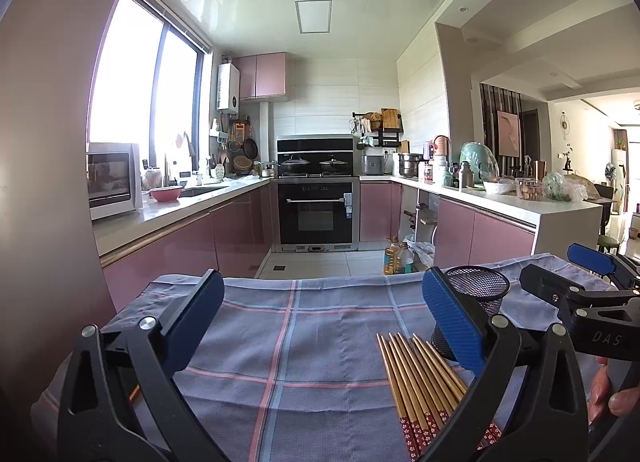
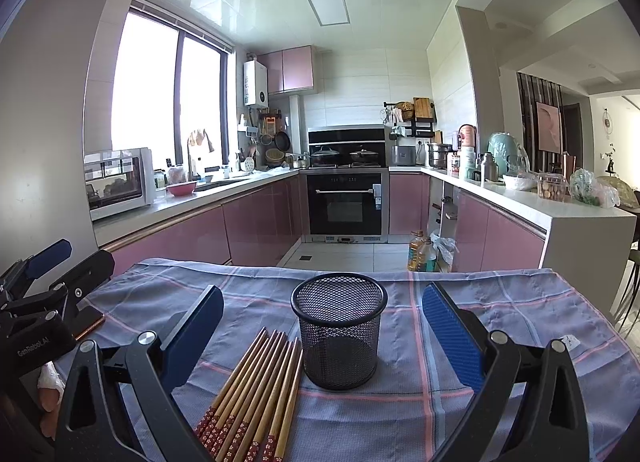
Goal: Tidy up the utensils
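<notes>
I am holding my left gripper and right gripper spread wide, gripping nothing. The bundle of wooden chopsticks with red flowered ends is lying just beside, possibly touching, the upright black wire-mesh cup on the blue checked cloth.

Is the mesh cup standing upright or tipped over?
Upright. The mesh cup stands on its base on the tablecloth, open rim facing up, beside the chopsticks.
</notes>
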Demonstrator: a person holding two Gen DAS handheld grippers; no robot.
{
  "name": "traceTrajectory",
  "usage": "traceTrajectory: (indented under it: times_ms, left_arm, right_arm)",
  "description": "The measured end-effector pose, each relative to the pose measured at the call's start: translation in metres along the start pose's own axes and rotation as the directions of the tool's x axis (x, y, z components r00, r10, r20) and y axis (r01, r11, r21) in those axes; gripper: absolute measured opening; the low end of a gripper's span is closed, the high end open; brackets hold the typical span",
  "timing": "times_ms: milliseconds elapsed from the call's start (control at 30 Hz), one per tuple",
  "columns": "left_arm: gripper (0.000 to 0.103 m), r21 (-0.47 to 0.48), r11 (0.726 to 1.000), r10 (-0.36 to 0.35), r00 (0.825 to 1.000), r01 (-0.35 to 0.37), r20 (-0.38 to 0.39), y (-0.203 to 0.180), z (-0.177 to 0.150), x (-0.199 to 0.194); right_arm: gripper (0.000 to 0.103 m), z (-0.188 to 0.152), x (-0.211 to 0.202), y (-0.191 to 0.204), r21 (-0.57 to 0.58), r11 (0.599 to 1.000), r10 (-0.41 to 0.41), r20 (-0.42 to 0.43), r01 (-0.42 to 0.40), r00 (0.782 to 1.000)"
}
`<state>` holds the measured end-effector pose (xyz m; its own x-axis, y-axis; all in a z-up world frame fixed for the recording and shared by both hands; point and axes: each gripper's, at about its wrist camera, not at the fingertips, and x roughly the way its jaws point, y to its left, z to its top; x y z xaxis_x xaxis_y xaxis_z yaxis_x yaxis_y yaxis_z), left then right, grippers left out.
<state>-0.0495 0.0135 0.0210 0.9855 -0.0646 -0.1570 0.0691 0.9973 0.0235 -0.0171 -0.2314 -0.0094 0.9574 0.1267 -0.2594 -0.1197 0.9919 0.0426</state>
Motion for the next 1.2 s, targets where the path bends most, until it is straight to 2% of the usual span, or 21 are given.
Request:
traceTrajectory:
  times_ms: [1200]
  left_arm:
    - [0.098,-0.011,1.0,-0.006,1.0,0.005,-0.005,-0.0022,0.0002,0.0013]
  right_arm:
    - [0.096,0.0003,0.0036,0.0003,0.002,1.0,0.005,0.003,-0.005,1.0]
